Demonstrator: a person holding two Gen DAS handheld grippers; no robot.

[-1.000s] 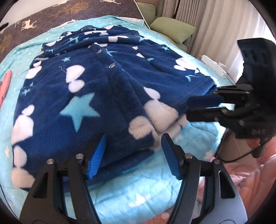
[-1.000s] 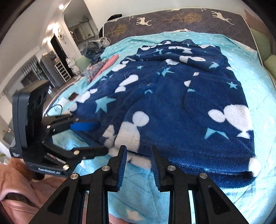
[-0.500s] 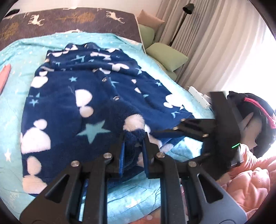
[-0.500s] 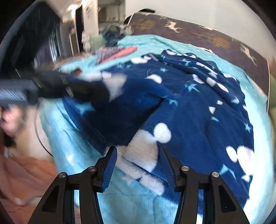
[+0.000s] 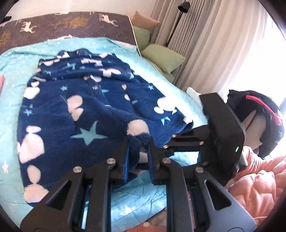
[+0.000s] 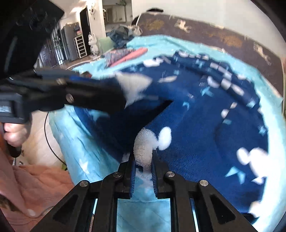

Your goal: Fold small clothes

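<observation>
Both grippers are on the cloth. The left gripper has its jaws narrow, pinched on a fold of the navy fleece garment at its near hem, the fabric bunched up between the blue pads. The garment itself, patterned with white blobs and pale stars, lies spread across the turquoise bedspread, its near hem by the bed's near edge and its collar end toward the brown headboard.

The right wrist view shows the right gripper with jaws just closed in, now narrow, clamped on a white fluffy patch of the same hem, a tuft bulging up between the pads. Only this view catches the person's hand on the left gripper's handle, and the lifted fleece corner stretched taut from that gripper's tip, though blurred. It also shows a doorway, shelving and a pile of clothes at the bed's far left corner.

Only the left wrist view shows the curtains, the green pillows beside the bed's right edge, a floor lamp, and the person's dark hair with a red band behind the right gripper's body.
</observation>
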